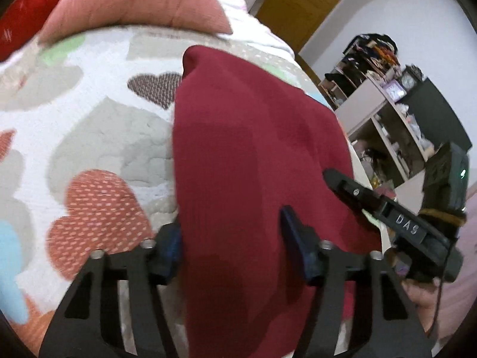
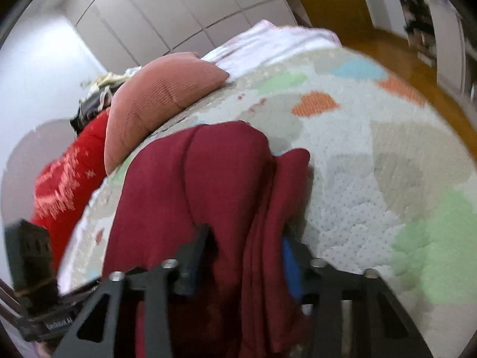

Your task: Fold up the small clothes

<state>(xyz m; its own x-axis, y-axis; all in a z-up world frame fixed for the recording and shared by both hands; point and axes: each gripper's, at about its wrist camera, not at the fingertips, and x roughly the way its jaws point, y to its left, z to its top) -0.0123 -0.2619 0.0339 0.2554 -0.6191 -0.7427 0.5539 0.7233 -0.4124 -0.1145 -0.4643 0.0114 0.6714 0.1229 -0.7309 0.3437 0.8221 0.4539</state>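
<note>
A dark red garment [image 1: 253, 161] lies on a bed quilt with coloured hearts [image 1: 98, 137]. My left gripper [image 1: 231, 232] has the near end of the cloth running between its blue-padded fingers, which stand fairly wide apart. The right gripper's finger [image 1: 351, 191] rests on the cloth's right edge in the left wrist view. In the right wrist view the garment [image 2: 208, 185] is bunched in folds, and my right gripper [image 2: 244, 256] has its fingers on either side of a thick fold. The quilt [image 2: 372, 155] spreads to the right.
A pink cushion [image 1: 137, 0] and a red cushion [image 1: 26, 9] sit at the head of the bed; both show in the right wrist view [image 2: 155, 101], [image 2: 68, 176]. Cluttered shelves [image 1: 387, 95] stand beyond the bed's right edge. A brown door [image 1: 301, 3] is behind.
</note>
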